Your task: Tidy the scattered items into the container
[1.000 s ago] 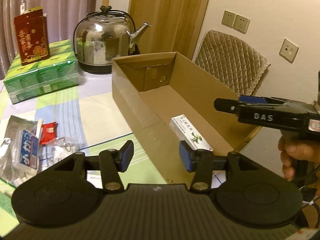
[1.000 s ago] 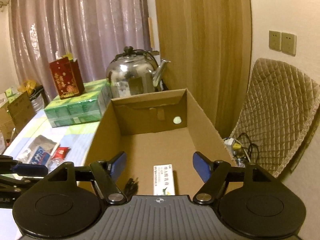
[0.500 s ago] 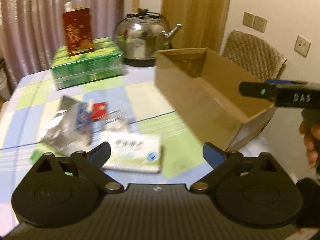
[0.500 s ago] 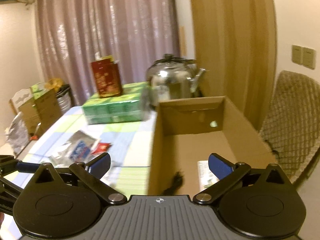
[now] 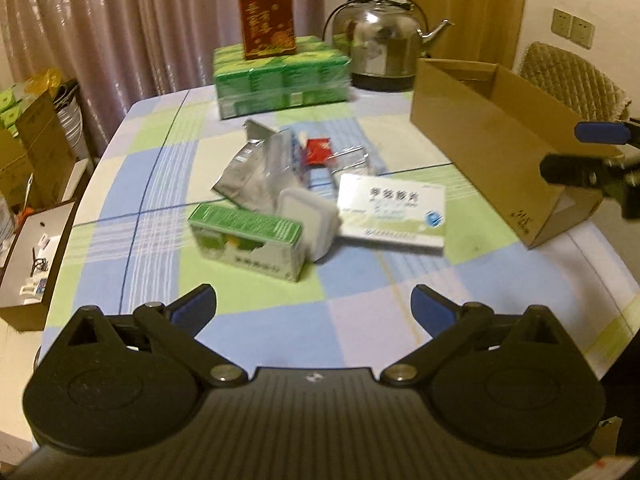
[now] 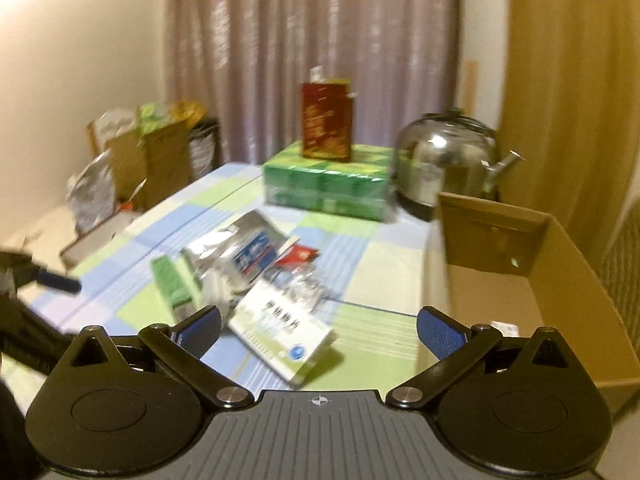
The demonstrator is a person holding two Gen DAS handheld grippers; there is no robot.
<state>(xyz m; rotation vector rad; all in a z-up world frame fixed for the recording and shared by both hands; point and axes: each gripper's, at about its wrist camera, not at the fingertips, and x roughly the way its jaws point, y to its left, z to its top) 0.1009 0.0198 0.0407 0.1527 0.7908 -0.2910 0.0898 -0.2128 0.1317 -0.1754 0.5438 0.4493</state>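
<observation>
Scattered items sit heaped in the middle of the left wrist frame on the checked counter (image 5: 160, 184): a green carton (image 5: 248, 240) at the front left, a white lidded tub (image 5: 308, 220) leaning against it, and a white medicine box (image 5: 394, 210) with blue print lying flat just to the right. Behind them a crumpled silver foil pouch (image 5: 256, 168) rises, with a small red sachet (image 5: 318, 150) and some clear wrappers (image 5: 348, 160) tucked beside it.

Over on the right, the cardboard box (image 5: 480, 136) stands open-topped near the counter's edge, well apart from the pile. The right wrist view shows a white packet (image 6: 505, 327) already lying inside it, low in the frame.

Left gripper (image 5: 314, 308) hangs at the bottom of its own view, jaws spread wide, nothing between the blue pads, only bare cloth under them. Right gripper (image 6: 318, 330) shows the same picture: jaws wide apart and empty, the white medicine box seen in the gap below. Its tips also poke in at the right edge of the left wrist view, beside the cardboard box.

At the back, a steel kettle (image 5: 384, 52) stands next to a shrink-wrapped green tissue pack (image 5: 280, 80), a red gift box (image 5: 266, 16) upright on top.
</observation>
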